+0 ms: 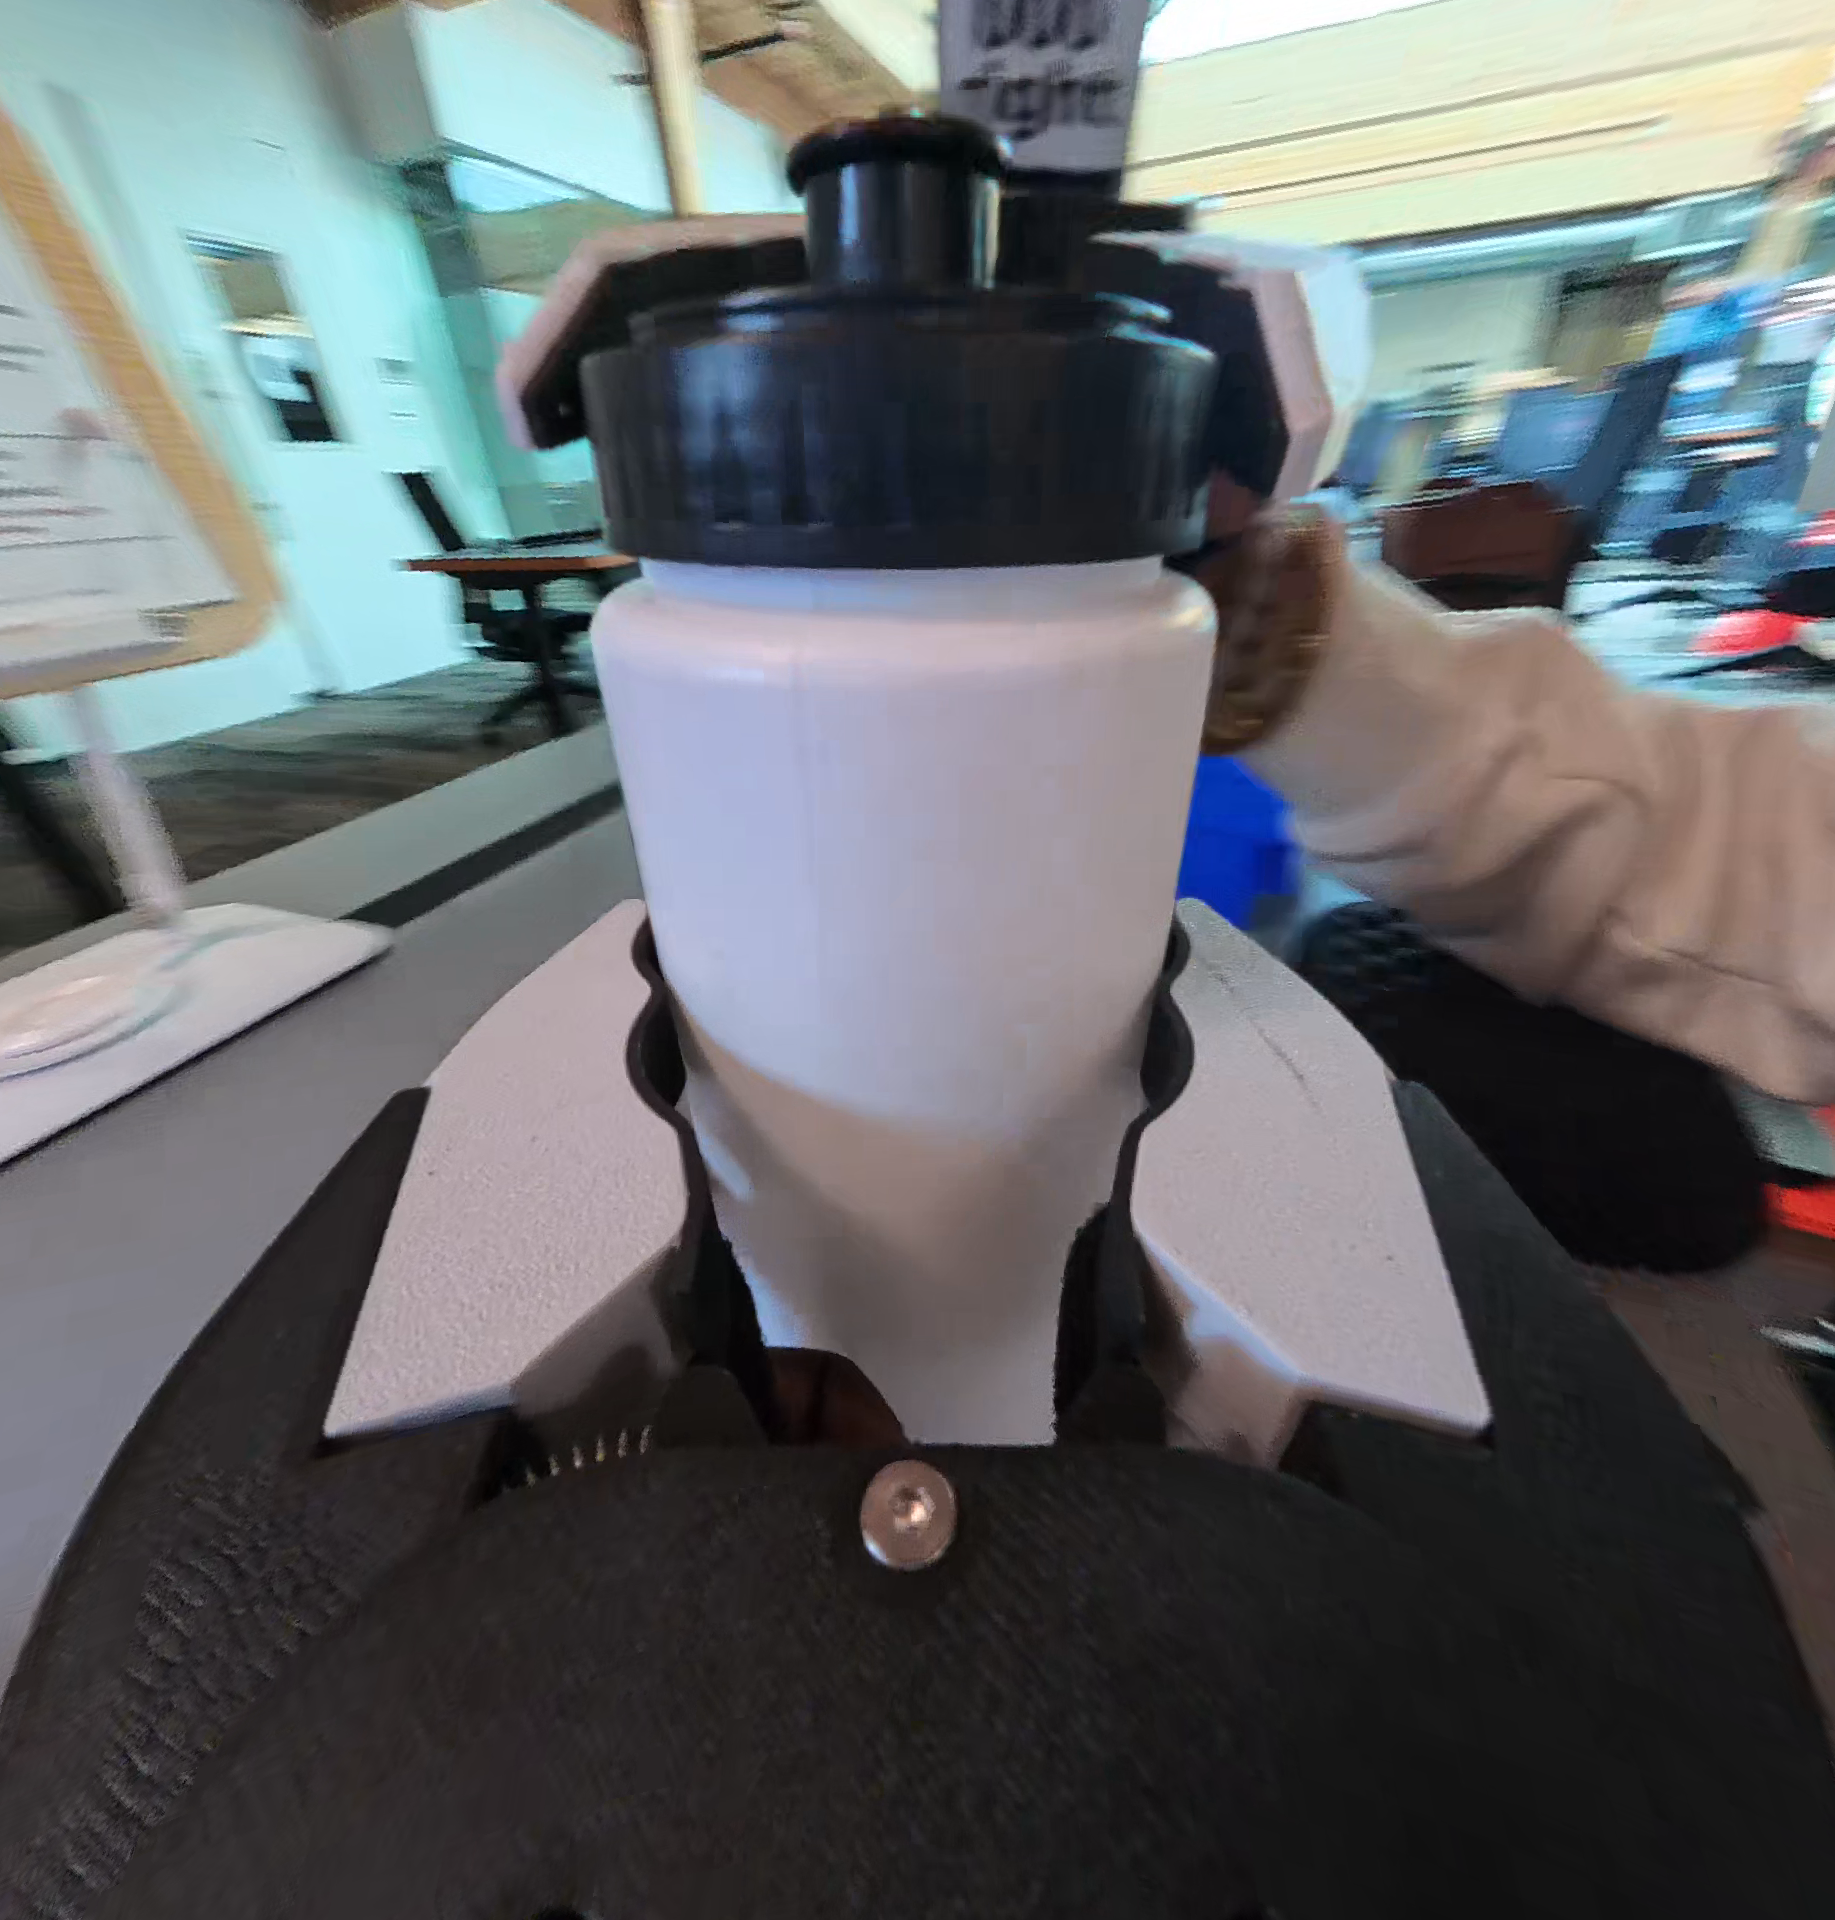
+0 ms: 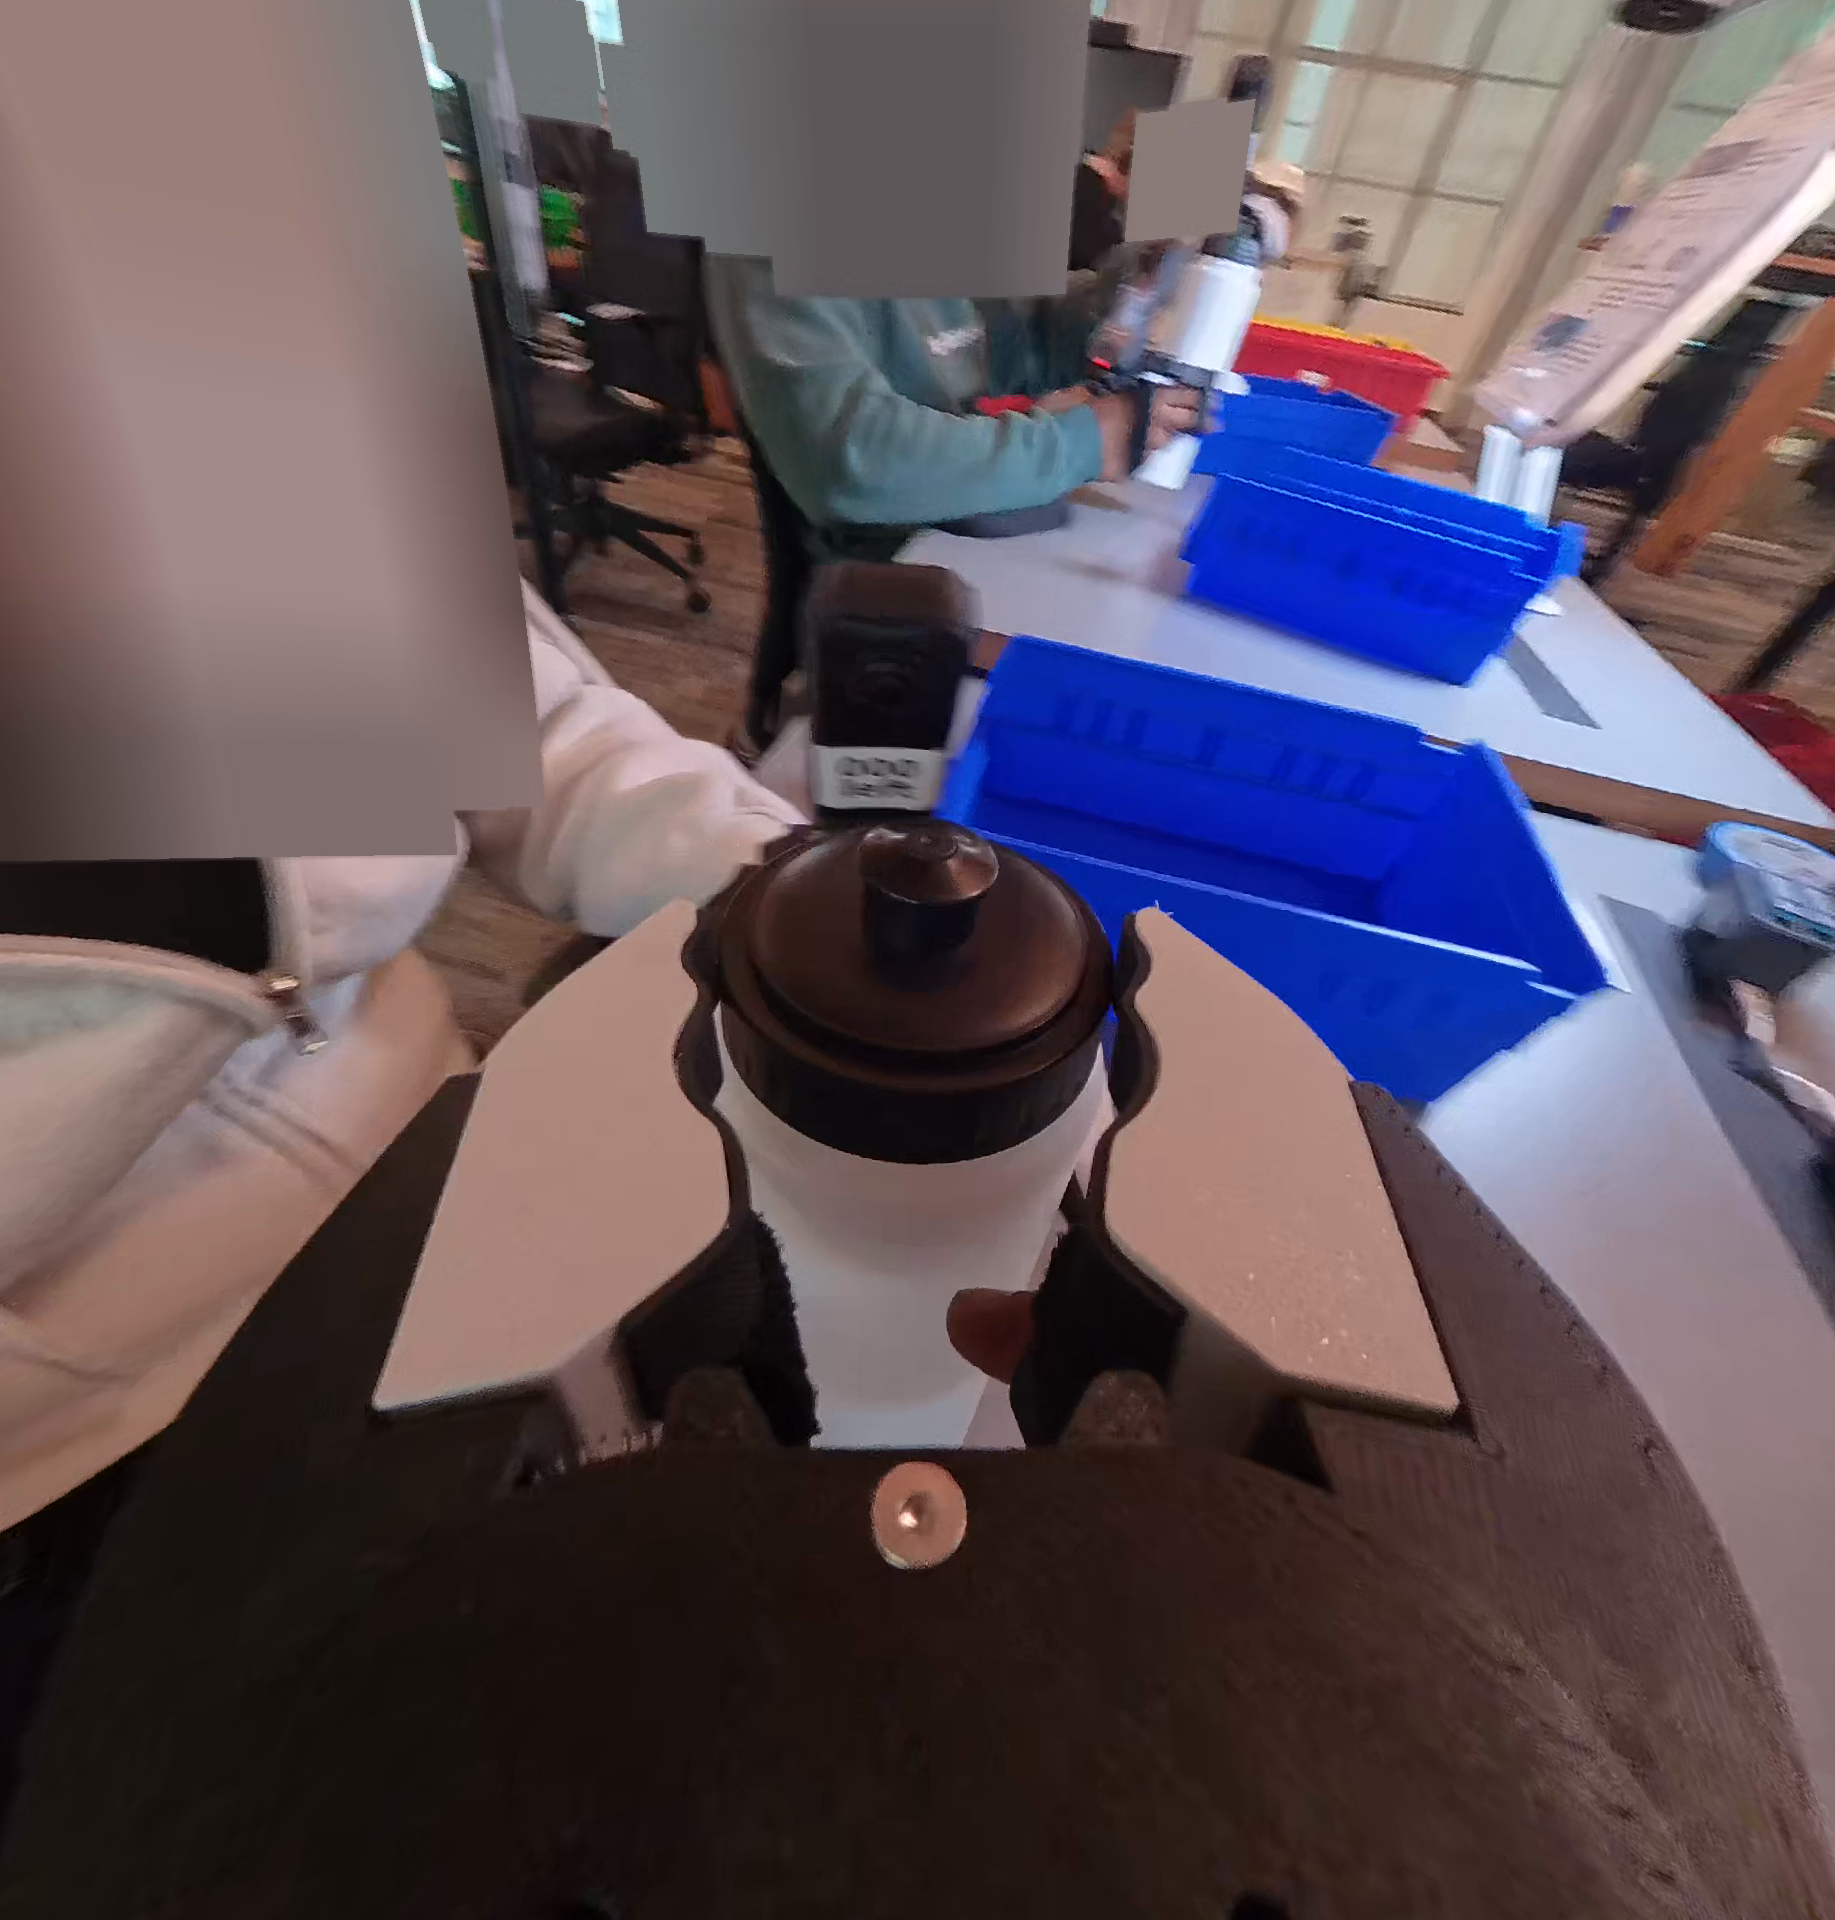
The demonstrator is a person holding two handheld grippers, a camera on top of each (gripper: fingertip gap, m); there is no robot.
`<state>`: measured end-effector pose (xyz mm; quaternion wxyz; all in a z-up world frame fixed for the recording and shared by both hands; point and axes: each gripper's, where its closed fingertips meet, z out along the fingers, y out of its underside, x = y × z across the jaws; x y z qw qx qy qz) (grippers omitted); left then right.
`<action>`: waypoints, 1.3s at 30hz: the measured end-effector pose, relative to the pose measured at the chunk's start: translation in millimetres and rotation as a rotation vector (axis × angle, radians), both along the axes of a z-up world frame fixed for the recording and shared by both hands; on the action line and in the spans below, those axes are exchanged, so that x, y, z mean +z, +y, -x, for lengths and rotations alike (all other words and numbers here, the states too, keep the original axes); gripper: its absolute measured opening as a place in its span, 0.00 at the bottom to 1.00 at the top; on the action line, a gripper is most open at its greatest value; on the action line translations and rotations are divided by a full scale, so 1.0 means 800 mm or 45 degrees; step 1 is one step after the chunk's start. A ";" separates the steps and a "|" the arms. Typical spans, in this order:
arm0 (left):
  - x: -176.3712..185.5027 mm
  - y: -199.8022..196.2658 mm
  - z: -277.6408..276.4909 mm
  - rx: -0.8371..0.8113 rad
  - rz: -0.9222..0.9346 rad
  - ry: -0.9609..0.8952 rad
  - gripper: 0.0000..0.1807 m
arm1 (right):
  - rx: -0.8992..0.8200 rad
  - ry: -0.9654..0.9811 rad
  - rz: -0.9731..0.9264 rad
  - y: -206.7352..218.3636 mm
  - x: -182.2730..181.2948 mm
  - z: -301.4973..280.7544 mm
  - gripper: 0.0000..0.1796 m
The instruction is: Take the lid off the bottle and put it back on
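Left gripper point(image 1: 908, 1039) pinches the bottle point(image 1: 902, 831) body below the lid point(image 1: 897, 447) (anchoring it); right gripper point(image 2: 908, 997) clamps the lid for twisting.

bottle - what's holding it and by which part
The left gripper clamps the white bottle around its lower body. The right gripper closes on the black lid at its sides.

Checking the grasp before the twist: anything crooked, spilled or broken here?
Nothing stands out. The lid sits level on the white bottle, no spill or crack visible. The left gripper clamps the bottle body; the right gripper brackets the lid. The left wrist view is motion-blurred, so fine damage can't be ruled out.
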<state>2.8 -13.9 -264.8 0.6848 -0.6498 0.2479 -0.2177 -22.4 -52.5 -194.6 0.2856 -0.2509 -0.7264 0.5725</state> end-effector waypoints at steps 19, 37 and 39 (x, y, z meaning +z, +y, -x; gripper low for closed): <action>0.002 0.002 0.004 -0.019 0.068 -0.140 0.49 | -0.109 -0.036 0.142 0.010 0.012 0.016 0.44; 0.002 0.023 0.060 0.565 -0.063 0.157 0.49 | -0.629 -0.185 -0.121 0.029 0.006 0.042 0.39; 0.002 0.022 0.052 0.467 -0.058 0.118 0.49 | -0.541 -0.164 -0.149 0.026 0.006 0.034 0.39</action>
